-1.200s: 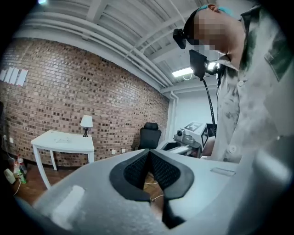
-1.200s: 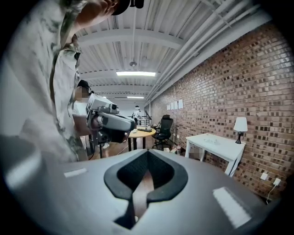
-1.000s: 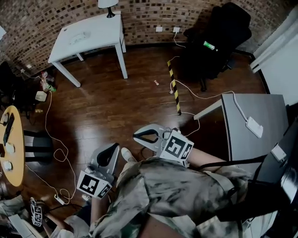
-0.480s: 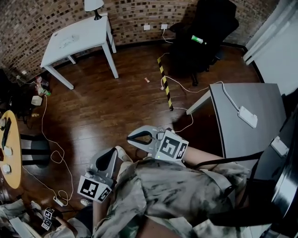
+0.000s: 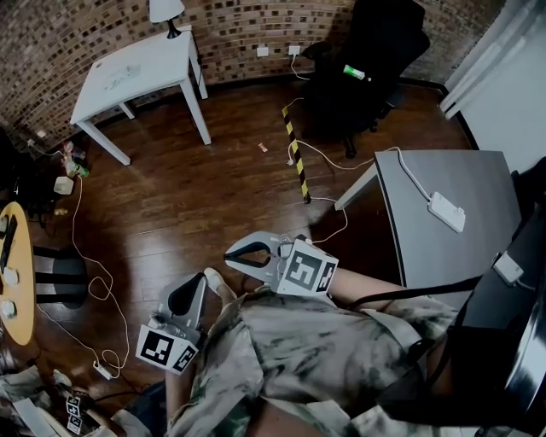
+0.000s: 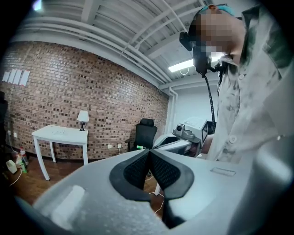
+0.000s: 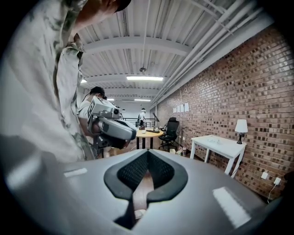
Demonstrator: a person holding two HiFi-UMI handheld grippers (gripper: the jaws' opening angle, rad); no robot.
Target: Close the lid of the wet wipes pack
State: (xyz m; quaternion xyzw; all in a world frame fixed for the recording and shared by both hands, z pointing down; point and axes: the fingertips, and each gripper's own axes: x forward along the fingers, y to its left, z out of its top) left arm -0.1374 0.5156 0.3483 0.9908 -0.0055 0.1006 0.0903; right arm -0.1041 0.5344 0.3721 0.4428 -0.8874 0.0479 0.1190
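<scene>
No wet wipes pack shows for certain. A small green-and-white object point(image 5: 354, 72) lies on the black office chair point(image 5: 367, 60); it is too small to identify. Some flat white thing point(image 5: 119, 75) lies on the white table point(image 5: 136, 68). My left gripper point(image 5: 199, 279) hangs low in front of the person's body, jaws shut with nothing between them, as its own view point(image 6: 149, 150) confirms. My right gripper point(image 5: 229, 254) is held a little higher and points left over the wooden floor, also shut and holding nothing point(image 7: 147, 152). Both are far from any table.
A grey desk point(image 5: 444, 222) with a white power adapter point(image 5: 446, 211) stands at the right. A round wooden table point(image 5: 15, 282) sits at the left edge. Cables point(image 5: 94, 273) and a yellow-black strip point(image 5: 296, 154) lie on the dark floor. A lamp point(image 5: 166, 13) stands on the white table.
The head view has shifted, so the room slides up and left in the picture. Both grippers sit slightly lower and further left and stay shut.
</scene>
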